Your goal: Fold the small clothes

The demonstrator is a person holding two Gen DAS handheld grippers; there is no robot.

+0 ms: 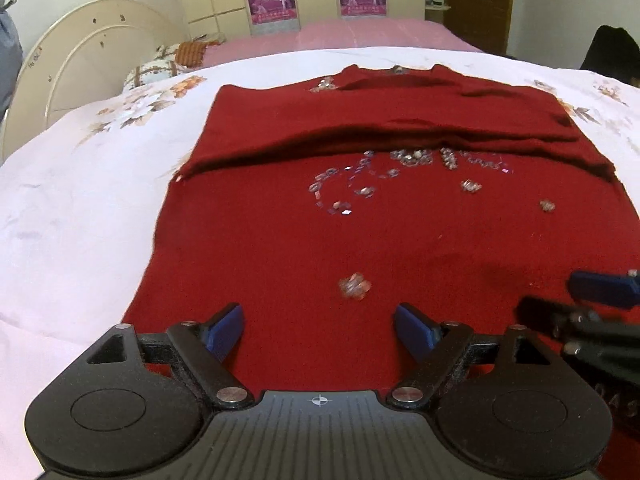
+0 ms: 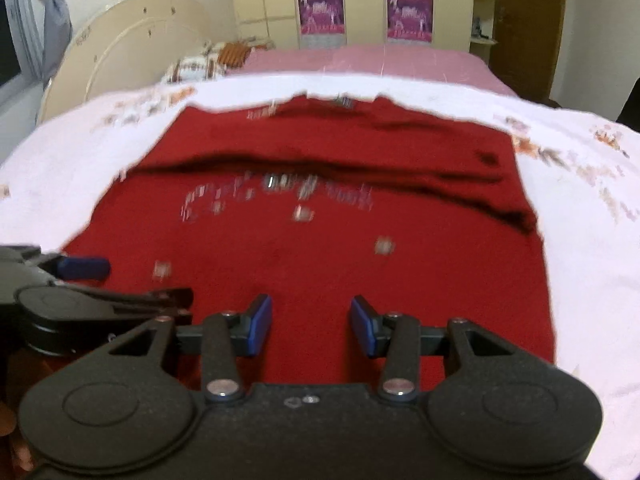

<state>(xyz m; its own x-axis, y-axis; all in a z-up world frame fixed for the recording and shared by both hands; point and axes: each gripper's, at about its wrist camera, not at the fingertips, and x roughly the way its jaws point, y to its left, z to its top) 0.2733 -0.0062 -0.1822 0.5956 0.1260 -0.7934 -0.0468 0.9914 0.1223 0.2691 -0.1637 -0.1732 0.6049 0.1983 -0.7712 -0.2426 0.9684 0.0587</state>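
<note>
Red sweater [image 1: 360,232] lies flat on the bed [image 1: 80,200], sleeves folded across at twelve o'clock, ready for folding; left tongs [image 1: 319,330] and right tongs [image 2: 311,326] hover apart, empty.

legible text is scarce. the black body of the right gripper [image 1: 600,344], at the right edge of the left wrist view, carries pale raised characters that read roughly "0 a s"; the string is cut off by the frame. the cream headboard [image 1: 80,60] bears a small dark marking near its left rim, too small to read. the two purple posters [image 2: 322,12] on the wardrobe doors carry print that is not readable.
</note>
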